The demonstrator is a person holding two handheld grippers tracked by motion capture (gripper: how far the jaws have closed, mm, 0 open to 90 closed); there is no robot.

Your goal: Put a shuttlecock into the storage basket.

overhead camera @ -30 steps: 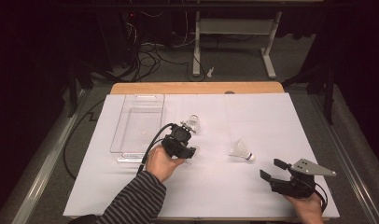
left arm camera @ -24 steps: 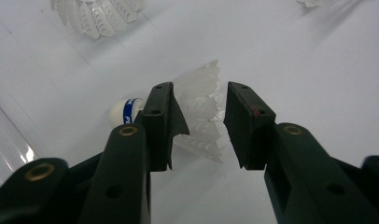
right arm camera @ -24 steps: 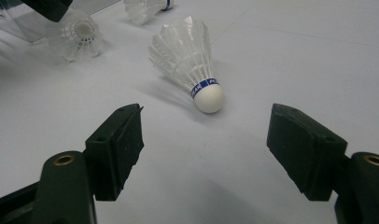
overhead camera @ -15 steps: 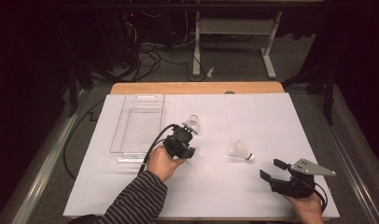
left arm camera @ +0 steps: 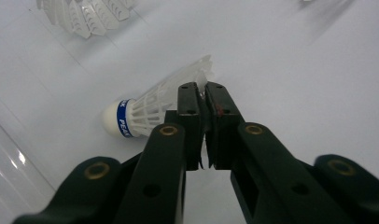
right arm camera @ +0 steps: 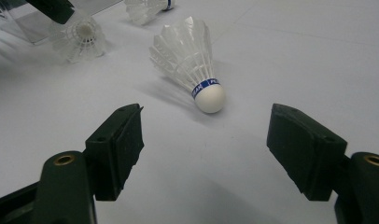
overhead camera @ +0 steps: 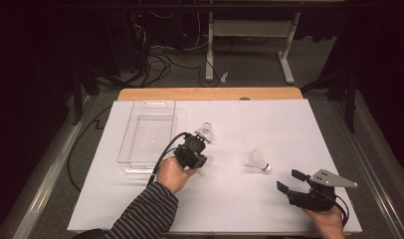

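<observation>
High view: a table covered with a white sheet point(overhead camera: 140, 199) took up the lower half of the scene, its wooden far edge bare, and dark floor with cables and a grey stand lay beyond it. On the sheet's far left lay a clear plastic tray point(overhead camera: 148, 132), long and shallow, with a handle at its far end. Just right of the tray's near corner, the person's left hand point(overhead camera: 172, 174), in a striped sleeve, held the left gripper point(overhead camera: 196, 152), its cable looping back toward the tray. At the near right corner the right hand held the right gripper point(overhead camera: 288, 181), topped by a grey three-cornered plate, its jaws pointing left toward the middle of the sheet. Between the two grippers, nearer the right one, a white shuttlecock point(overhead camera: 257, 160) lay on its side with its cork toward the right gripper. Another shuttlecock point(overhead camera: 206, 131) sat just beyond the left gripper. In the left gripper view, the jaws were pressed together on the feather skirt of a blue-banded shuttlecock point(left arm camera: 145, 109), which lay on the sheet with its cork pointing left; a further feather skirt showed at the top left. In the right gripper view, the jaws stood wide apart and held nothing, with the white shuttlecock point(right arm camera: 192, 60) lying just ahead of them, cork nearest.
</observation>
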